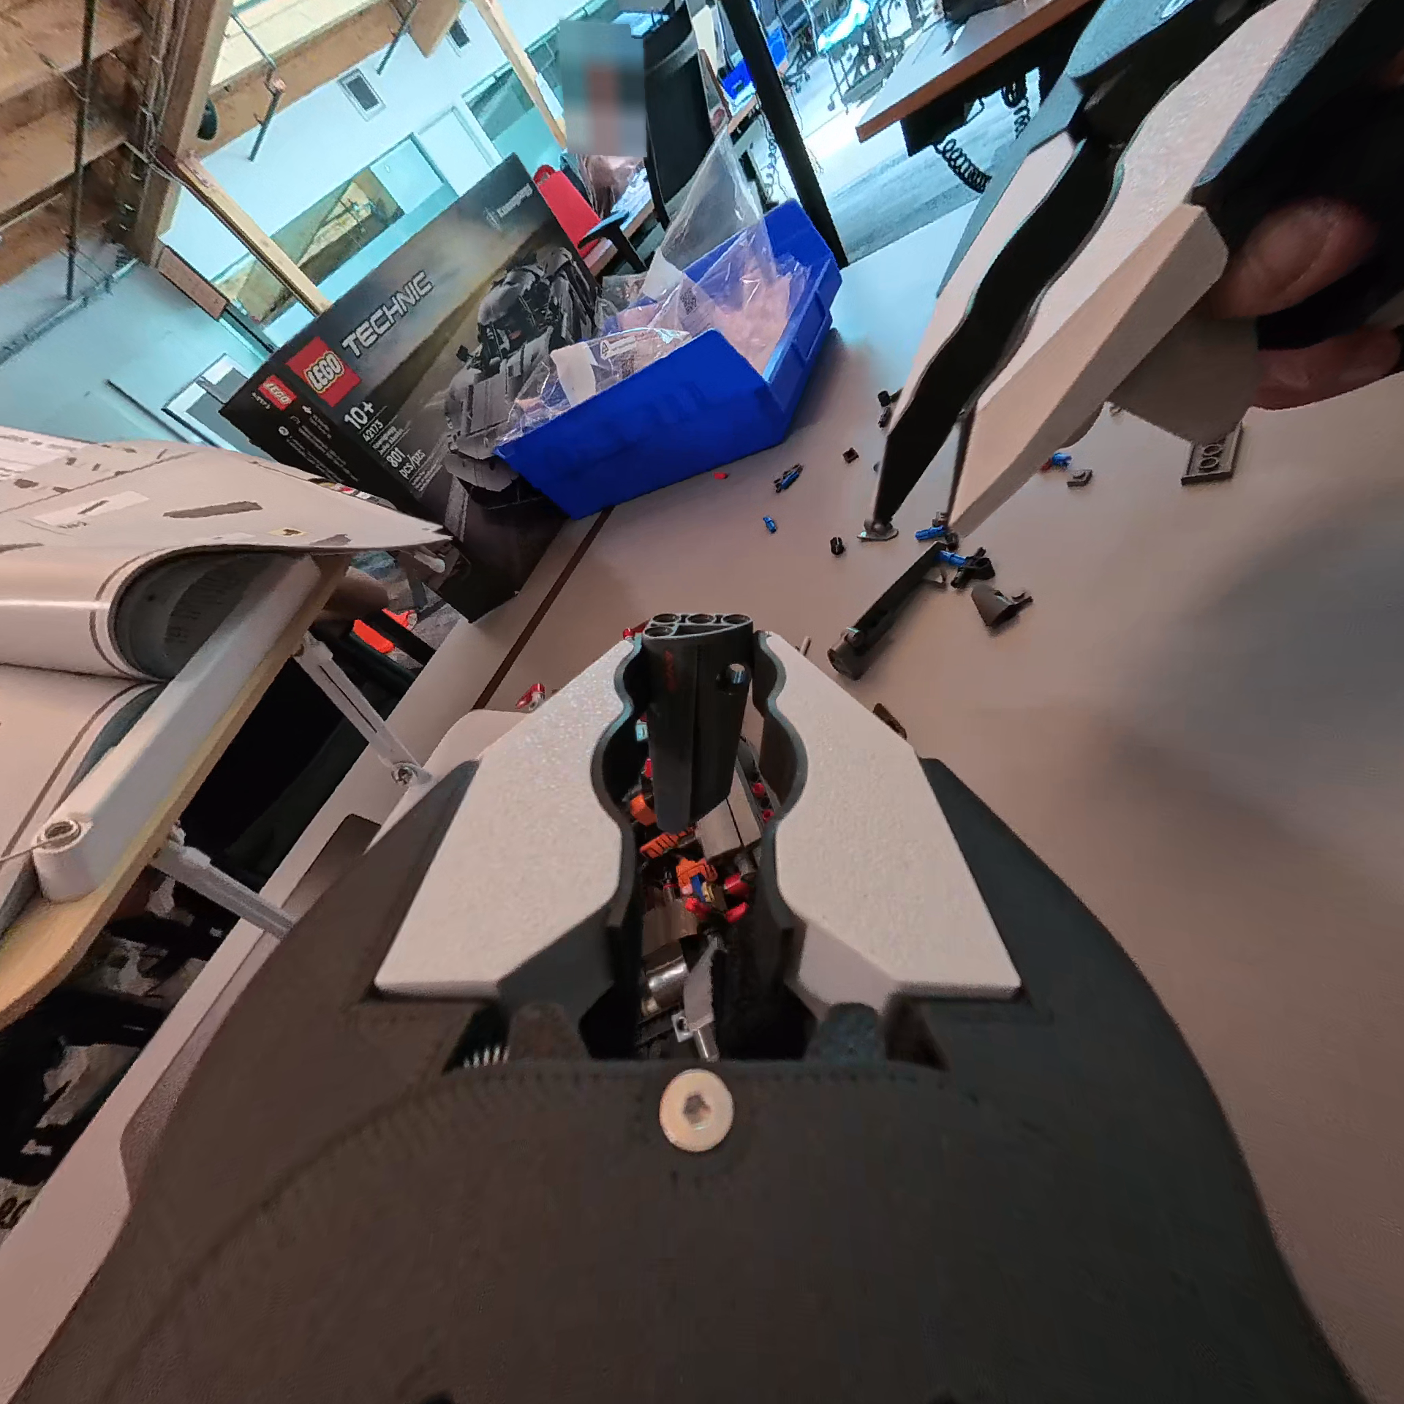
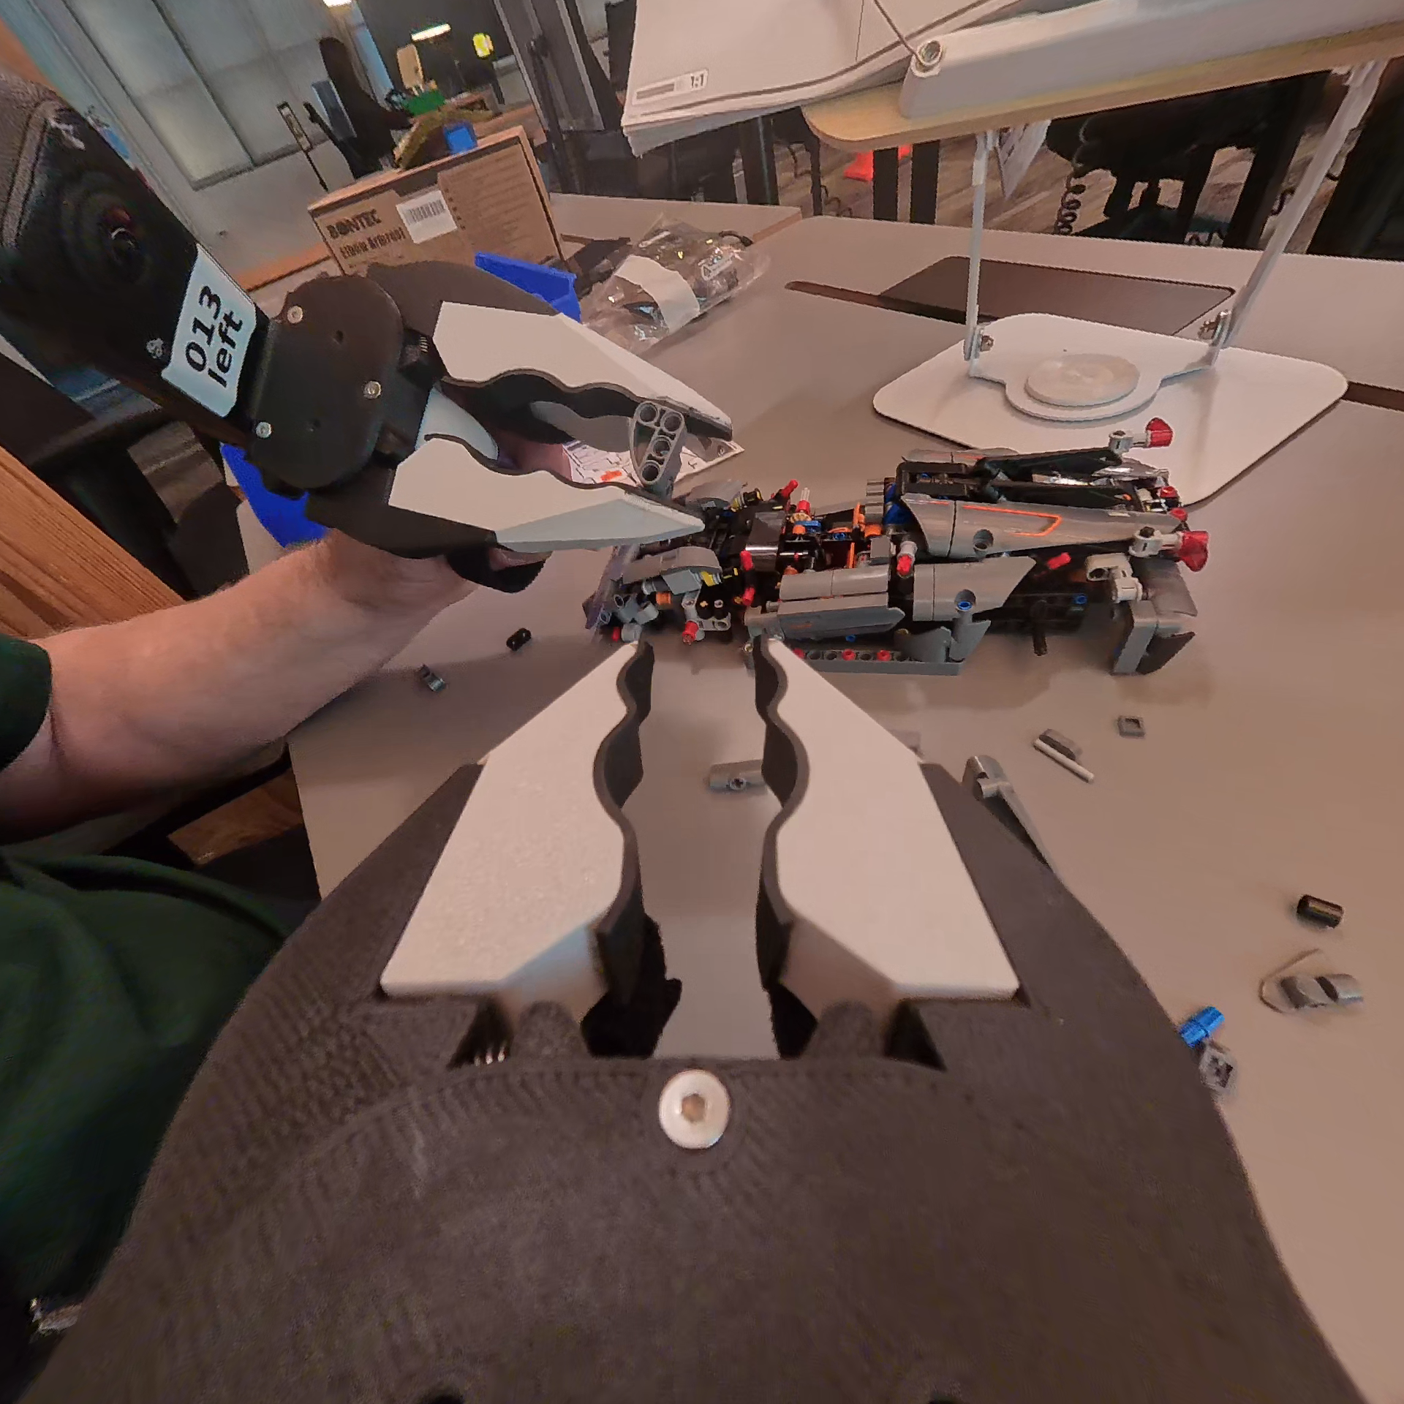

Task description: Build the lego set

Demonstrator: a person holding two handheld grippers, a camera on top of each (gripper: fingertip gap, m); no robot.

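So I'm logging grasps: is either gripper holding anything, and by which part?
The left gripper pinches a dark grey panel piece across its holed end, at the fingertips. The right gripper is open, holding nothing.

We see the car (image 2: pixel 934 554) — grey and black, with red pins and orange trim — lying lengthwise on the table, part-built. A dark grey panel (image 2: pixel 658 448) is held above its front end.

Writing shows on the black set box (image 1: pixel 395 365), a brown carton (image 2: pixel 441 205), and the left gripper's (image 2: pixel 714 475) white sticker (image 2: pixel 209 338).
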